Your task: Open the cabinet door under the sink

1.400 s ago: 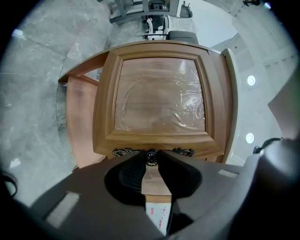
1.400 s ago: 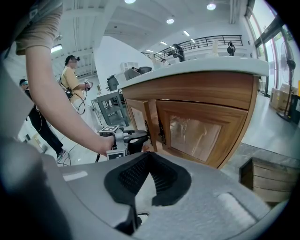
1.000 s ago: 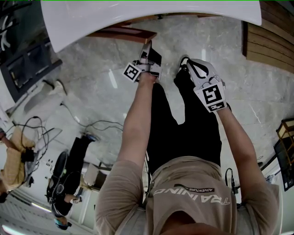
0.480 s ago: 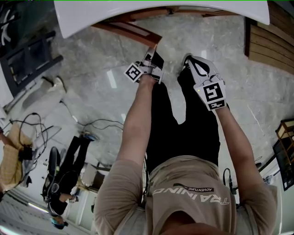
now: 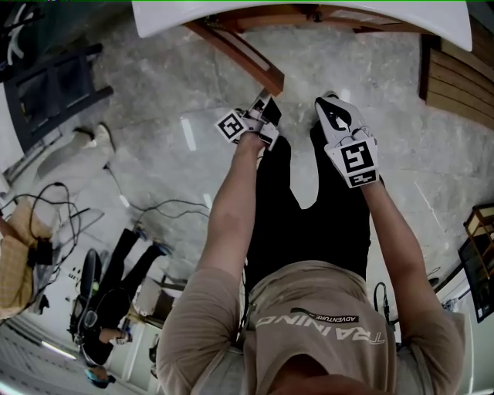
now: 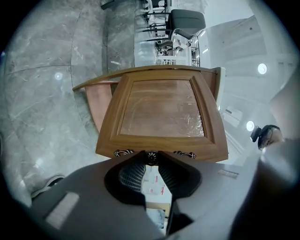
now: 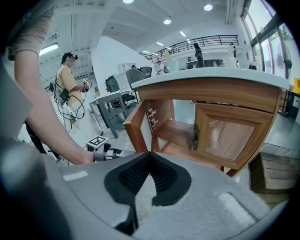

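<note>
- Left gripper [image 6: 151, 162] has its jaws clamped on the small round knob [image 6: 151, 155] at the edge of the cabinet door [image 6: 161, 110].
- From the head view, that door [image 5: 245, 55] is swung well out from under the white countertop [image 5: 309, 19], with the left gripper [image 5: 261, 116] right at its outer end.
- Right gripper [image 7: 149, 153] is held low over the stone floor [image 5: 154, 116], jaws pressed together with nothing between them.
- In its view the cabinet stands ahead: one door [image 7: 137, 127] open, the neighbouring door [image 7: 225, 136] shut.
- Another person [image 7: 70, 89] stands in the background.
</note>
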Tool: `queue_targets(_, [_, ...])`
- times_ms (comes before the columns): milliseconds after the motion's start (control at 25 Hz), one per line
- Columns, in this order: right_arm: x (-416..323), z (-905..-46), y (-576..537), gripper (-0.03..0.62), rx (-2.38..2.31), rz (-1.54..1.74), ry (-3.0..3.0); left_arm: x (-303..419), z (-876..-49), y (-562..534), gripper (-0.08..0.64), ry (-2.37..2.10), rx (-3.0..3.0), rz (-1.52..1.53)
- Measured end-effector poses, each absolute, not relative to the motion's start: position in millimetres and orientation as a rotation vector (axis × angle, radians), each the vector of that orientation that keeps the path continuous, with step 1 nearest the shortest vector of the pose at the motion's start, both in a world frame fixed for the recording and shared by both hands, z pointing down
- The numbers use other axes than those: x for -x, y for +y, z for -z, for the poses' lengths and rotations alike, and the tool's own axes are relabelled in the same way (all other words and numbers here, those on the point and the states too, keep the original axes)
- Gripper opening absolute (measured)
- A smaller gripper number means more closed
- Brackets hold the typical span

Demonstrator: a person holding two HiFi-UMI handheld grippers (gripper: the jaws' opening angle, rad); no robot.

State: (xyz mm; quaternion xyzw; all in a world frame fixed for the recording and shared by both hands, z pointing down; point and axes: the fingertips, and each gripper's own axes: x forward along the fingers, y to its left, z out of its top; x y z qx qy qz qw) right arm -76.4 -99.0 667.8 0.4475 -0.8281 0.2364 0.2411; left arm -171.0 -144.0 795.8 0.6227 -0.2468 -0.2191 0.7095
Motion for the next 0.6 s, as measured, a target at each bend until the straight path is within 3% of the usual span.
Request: queue_targets(600, [168, -672, -83, 0.002, -1.184, -0.661, -2.254, 239, -796, -127, 0.100, -0.377, -1.437, 0.277])
